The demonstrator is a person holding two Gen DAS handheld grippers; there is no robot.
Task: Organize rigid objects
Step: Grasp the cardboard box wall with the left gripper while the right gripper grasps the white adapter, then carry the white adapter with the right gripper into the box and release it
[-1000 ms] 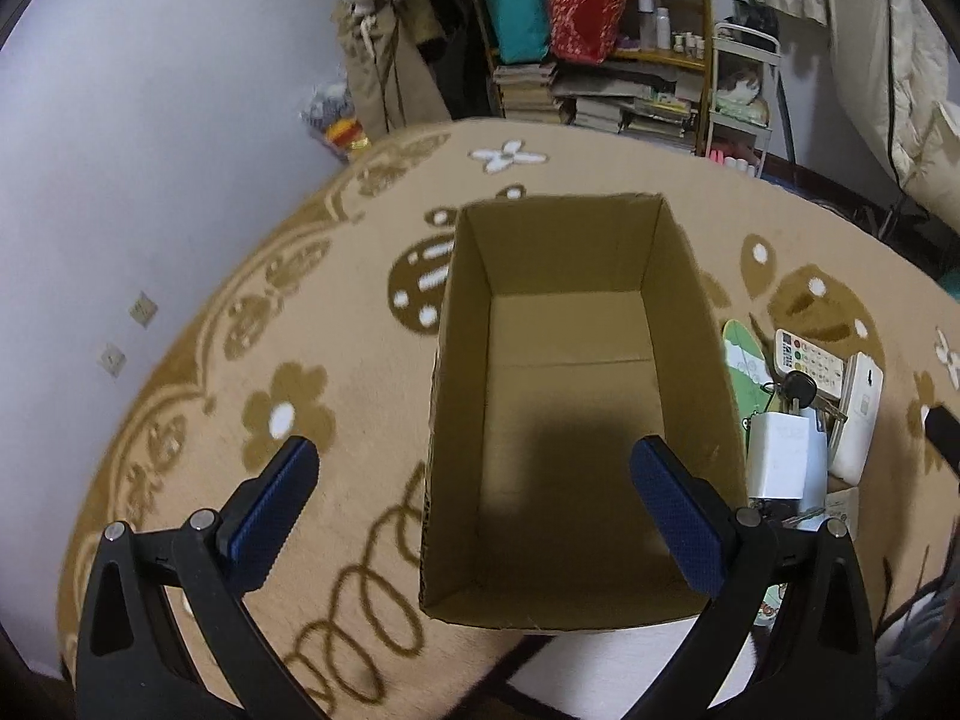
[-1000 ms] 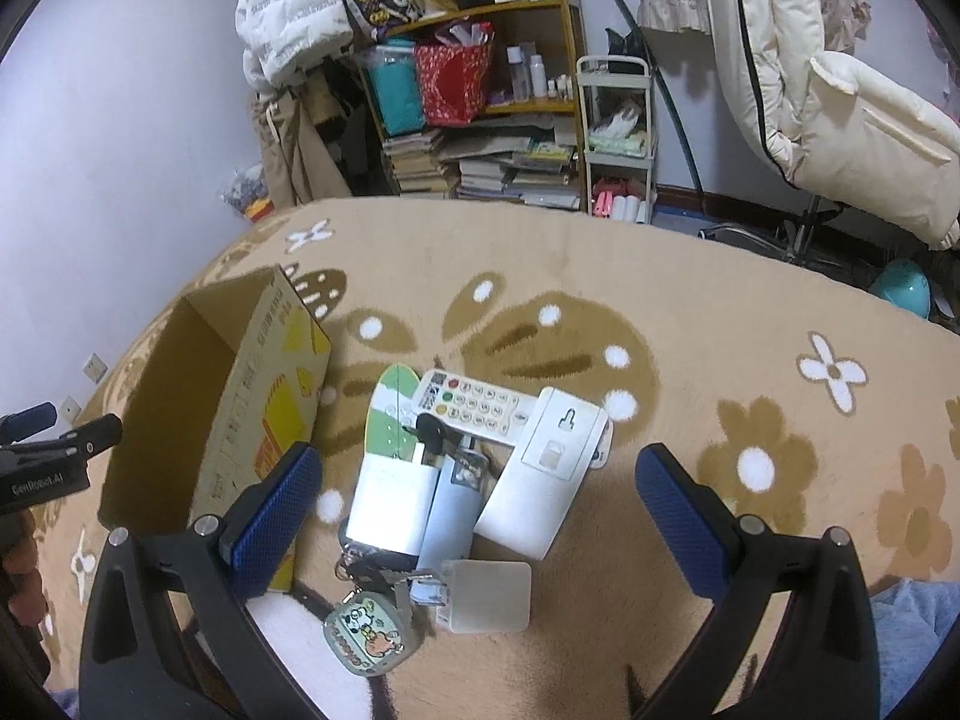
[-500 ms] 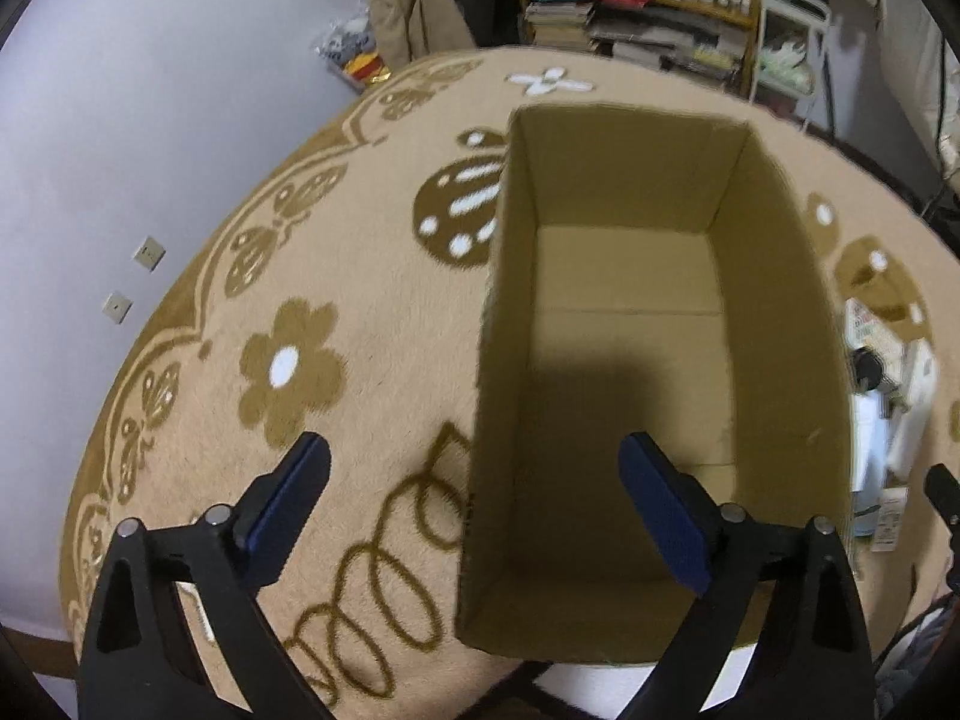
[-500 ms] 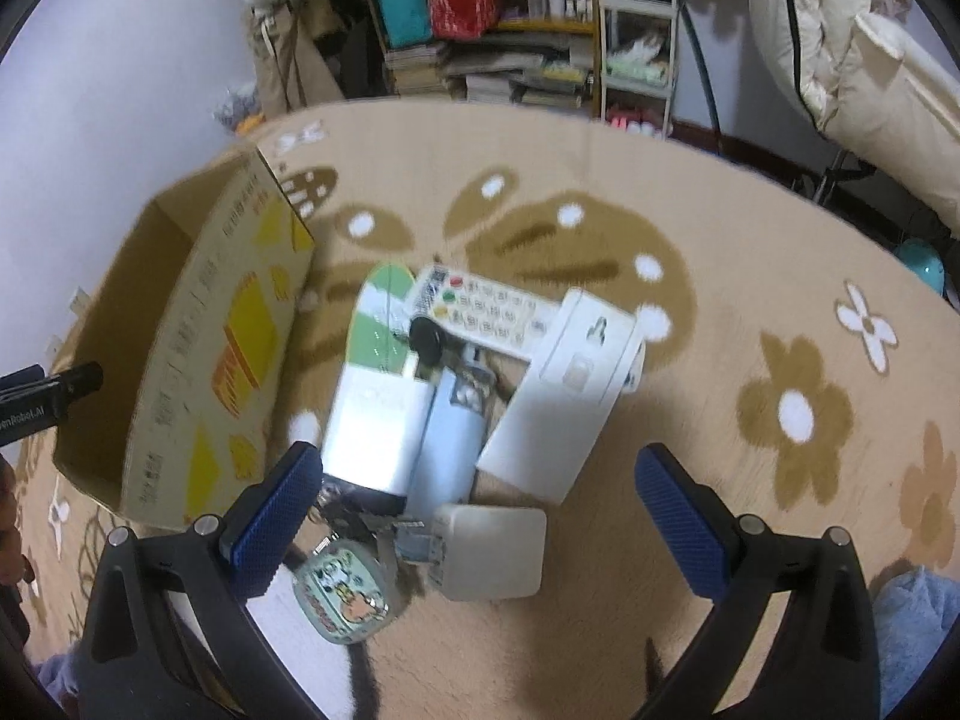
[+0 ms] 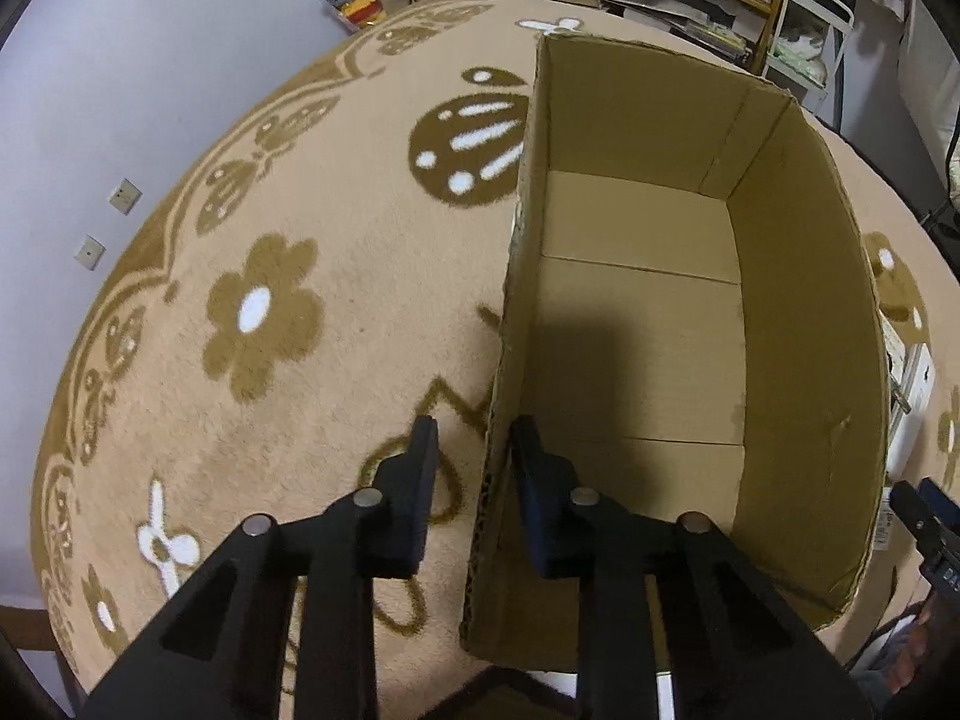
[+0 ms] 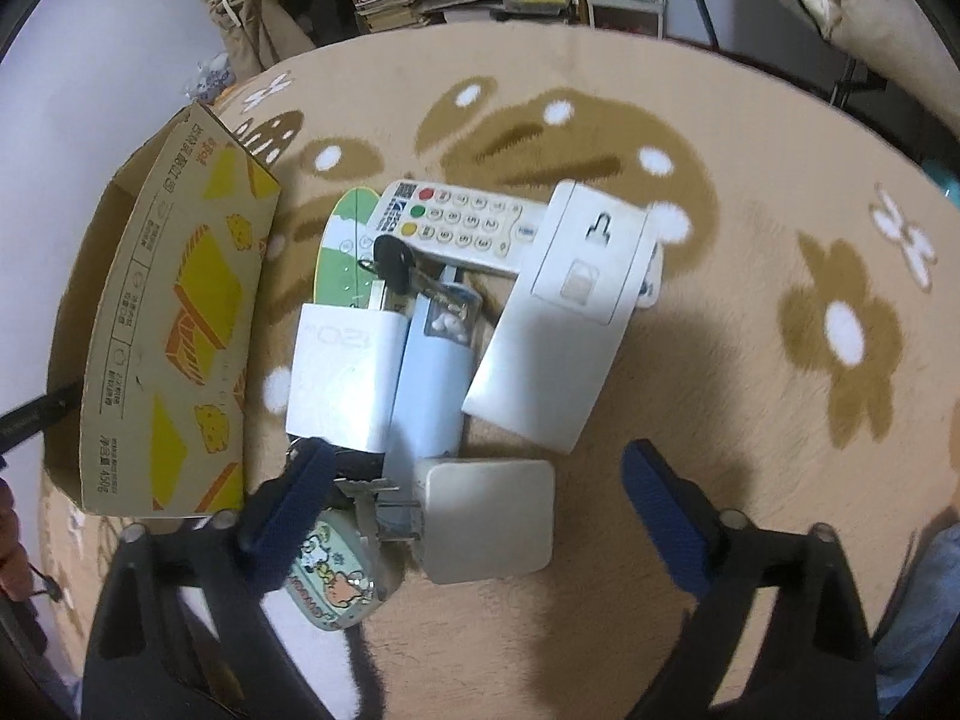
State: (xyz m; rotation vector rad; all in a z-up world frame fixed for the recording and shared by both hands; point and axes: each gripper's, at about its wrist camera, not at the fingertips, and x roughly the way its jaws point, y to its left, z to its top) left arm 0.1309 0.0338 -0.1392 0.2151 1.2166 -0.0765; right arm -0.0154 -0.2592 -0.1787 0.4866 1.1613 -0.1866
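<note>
From the left wrist, the cardboard box [image 5: 648, 324] on the rug is straddled at its thin, stiff left wall by the left gripper [image 5: 474, 450], fingers nearly pressed together. From the right wrist, the right gripper [image 6: 474, 474] is held spread over the small charger [image 6: 489, 519], judged light, hard, best taken by its flat sides.

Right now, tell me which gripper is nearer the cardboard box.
Left. The left gripper has its jaws astride the cardboard box wall. The right gripper hangs open beside it, over the cream adapter.
</note>
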